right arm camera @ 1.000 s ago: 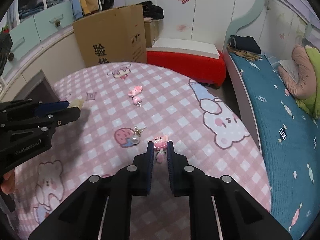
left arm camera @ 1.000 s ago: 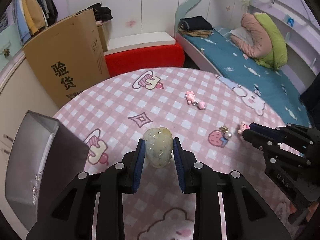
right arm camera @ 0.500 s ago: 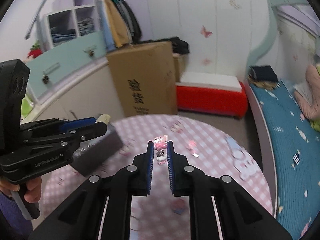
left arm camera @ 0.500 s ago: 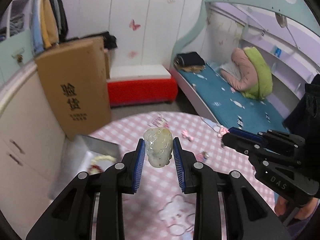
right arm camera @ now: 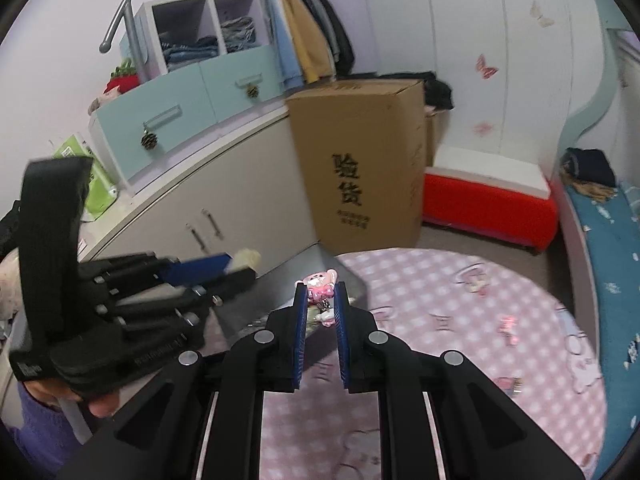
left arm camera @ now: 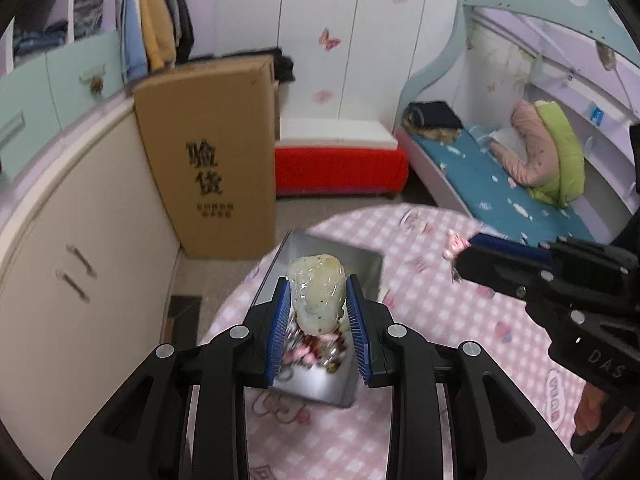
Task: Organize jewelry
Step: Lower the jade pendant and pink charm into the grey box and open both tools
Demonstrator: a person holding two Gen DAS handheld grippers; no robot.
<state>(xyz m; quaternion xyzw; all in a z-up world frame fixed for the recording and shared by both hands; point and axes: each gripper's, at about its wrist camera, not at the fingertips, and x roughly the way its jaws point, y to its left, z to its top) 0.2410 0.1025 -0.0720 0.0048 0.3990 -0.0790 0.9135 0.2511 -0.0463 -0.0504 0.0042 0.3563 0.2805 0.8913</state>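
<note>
Metal box (left arm camera: 362, 264) rim sits under left tongs (left arm camera: 318, 300) (clamping jade pendant (left arm camera: 317, 294)).

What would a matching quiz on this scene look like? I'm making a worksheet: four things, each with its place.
Things:
1. jade pendant
2. pink charm
3. metal box
4. cardboard box

Places:
A. on the floor
B. in the right gripper
C. on the table
D. in the left gripper

Pairs: 1-D, 2-B, 3-C, 4-A
</note>
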